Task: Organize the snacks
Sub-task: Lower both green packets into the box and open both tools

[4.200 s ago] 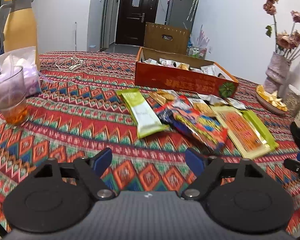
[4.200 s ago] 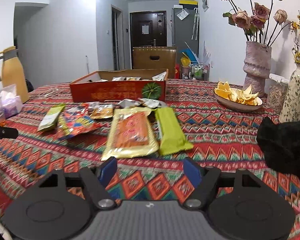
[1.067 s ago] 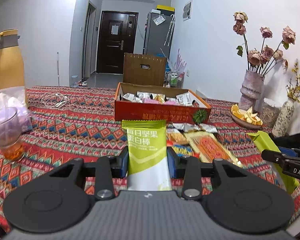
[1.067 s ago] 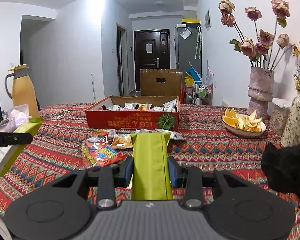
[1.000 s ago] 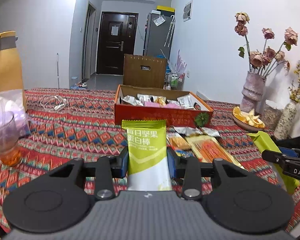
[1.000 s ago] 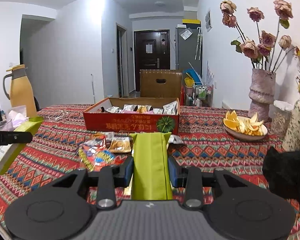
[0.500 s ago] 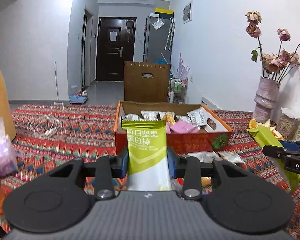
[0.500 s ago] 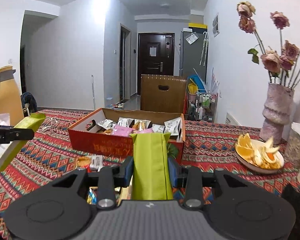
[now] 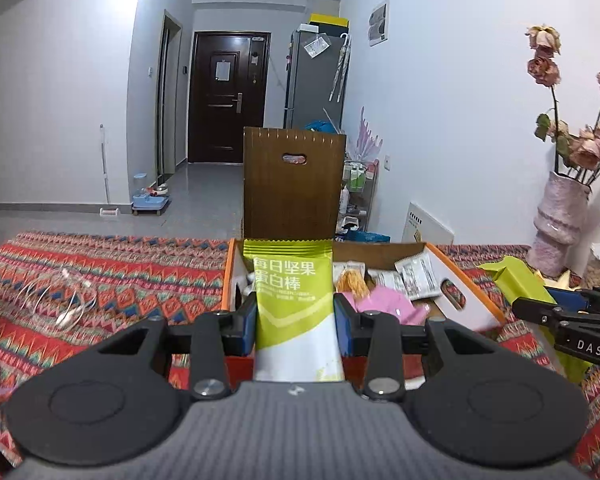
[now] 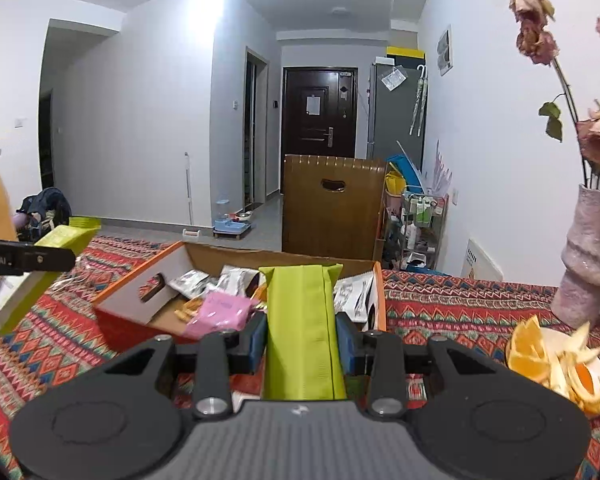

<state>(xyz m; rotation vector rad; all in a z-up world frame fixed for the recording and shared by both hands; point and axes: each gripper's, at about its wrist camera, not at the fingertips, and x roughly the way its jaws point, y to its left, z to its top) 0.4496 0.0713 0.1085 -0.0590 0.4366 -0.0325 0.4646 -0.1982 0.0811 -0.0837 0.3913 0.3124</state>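
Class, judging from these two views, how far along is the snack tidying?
Done: several packets already lie in the orange box. In hand: the left hand-held gripper and right hand-held gripper each clamp a green bar near it. Left: release both inside.

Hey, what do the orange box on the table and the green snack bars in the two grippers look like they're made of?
Orange box: looks like printed cardboard, with raw brown inner walls, a white side panel and a punched handle slot.
Green snack bars: probably matte plastic film. One shows a crimped, serrated top seal, the other a back seam.
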